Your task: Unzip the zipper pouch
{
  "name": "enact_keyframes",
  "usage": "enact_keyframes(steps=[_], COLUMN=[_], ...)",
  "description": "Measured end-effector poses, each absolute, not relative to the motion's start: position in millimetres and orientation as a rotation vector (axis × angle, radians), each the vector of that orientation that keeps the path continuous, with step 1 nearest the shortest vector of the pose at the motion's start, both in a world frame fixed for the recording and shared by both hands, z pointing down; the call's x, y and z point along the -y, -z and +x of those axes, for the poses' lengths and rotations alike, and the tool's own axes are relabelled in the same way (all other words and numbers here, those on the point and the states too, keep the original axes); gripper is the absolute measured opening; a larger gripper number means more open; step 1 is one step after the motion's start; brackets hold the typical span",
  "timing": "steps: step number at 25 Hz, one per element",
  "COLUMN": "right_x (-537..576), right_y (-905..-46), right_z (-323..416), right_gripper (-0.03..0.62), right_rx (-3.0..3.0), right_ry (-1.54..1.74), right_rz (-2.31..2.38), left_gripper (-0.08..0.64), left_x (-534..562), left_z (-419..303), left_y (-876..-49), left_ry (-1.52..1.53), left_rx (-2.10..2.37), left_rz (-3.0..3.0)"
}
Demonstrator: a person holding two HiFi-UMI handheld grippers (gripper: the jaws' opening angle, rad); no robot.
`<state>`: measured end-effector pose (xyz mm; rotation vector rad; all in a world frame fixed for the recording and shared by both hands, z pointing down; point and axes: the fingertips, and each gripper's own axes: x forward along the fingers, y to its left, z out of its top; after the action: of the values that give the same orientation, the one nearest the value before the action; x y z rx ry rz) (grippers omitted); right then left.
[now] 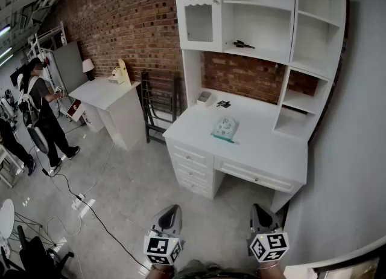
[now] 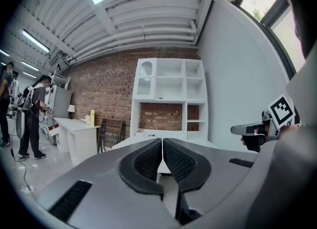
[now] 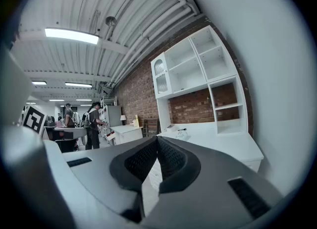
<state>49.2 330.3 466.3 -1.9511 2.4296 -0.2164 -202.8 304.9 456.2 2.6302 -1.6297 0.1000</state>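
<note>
Both grippers were held level at the near edge of the head view, well short of the desk. The left gripper (image 1: 170,210) had its fingers (image 2: 146,161) pressed together on nothing. The right gripper (image 1: 258,209) had its fingers (image 3: 173,159) likewise closed and empty. A stretch of grey floor (image 1: 139,193) lay between them and the white desk (image 1: 265,148). The zipper pouch (image 1: 225,128), pale with a teal edge toward the person, lay flat on the desk top straight ahead, touched by neither gripper. It sat roughly in line with the gap between the 2 grippers, a shade closer to the right gripper. Its outline looked nearly square from this distance, so its long axis and the run of the zipper could not be made out. Beyond it sat a small tray (image 1: 204,97) and a dark item (image 1: 224,104), nearer the brick back wall. The task looked unstarted: both grippers would likely need to travel forward and open their fingers before either could take hold.
</note>
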Motion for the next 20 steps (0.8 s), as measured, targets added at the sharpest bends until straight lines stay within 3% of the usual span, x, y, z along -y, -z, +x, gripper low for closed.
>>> enact_keyframes(steps=[20], right_x=[-343.0], right_y=[-471.9], right_z=[69.3], right_gripper=[0.002], right_rx=[-2.408], right_ry=[0.218], right_rz=[-1.946], left_gripper=[0.008], left_x=[-326.1], left_z=[-182.4], left_y=[-474.8], left_ry=[-0.122], left_rx=[1.583], left_rz=[2.608])
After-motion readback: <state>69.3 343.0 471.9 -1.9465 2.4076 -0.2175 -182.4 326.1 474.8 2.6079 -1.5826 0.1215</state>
